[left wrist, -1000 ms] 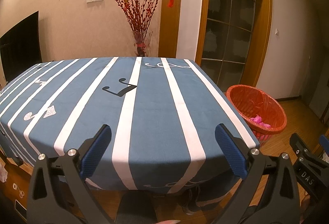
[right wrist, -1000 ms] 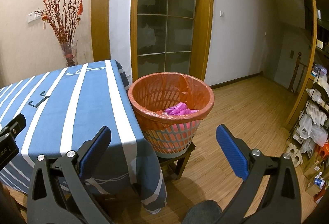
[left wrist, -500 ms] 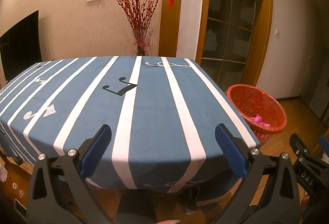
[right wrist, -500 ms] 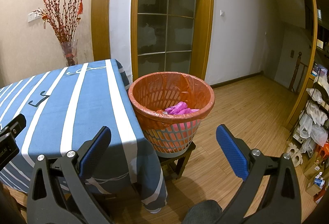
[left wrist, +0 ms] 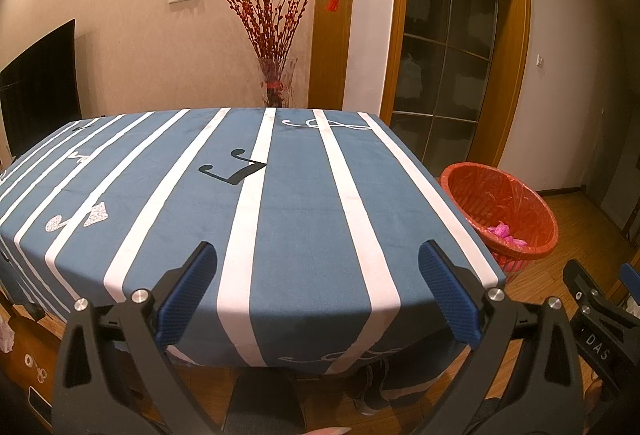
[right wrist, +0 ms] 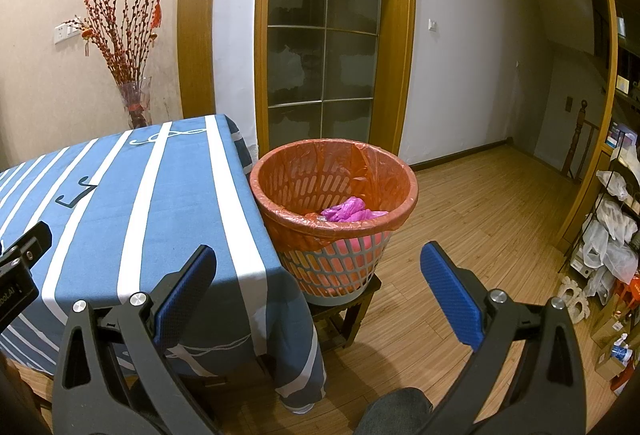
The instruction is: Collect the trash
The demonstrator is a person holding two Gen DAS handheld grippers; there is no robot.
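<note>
Left wrist view: left gripper (left wrist: 318, 277) hovering at near edge of blue tablecloth with white stripes (left wrist: 296, 207), tongs gaping wide, gripping nothing. No trash showing on cloth.

Right wrist view: right gripper (right wrist: 318, 281) likewise spread wide and empty, facing grey slotted plastic bin with orange liner (right wrist: 334, 211) standing on low wooden stool (right wrist: 344, 311), just beside table corner. Crumpled pink trash (right wrist: 348, 210) lying inside bin. Judgement: collecting looking nearly finished; worth scanning both sides of table before ending.
</note>
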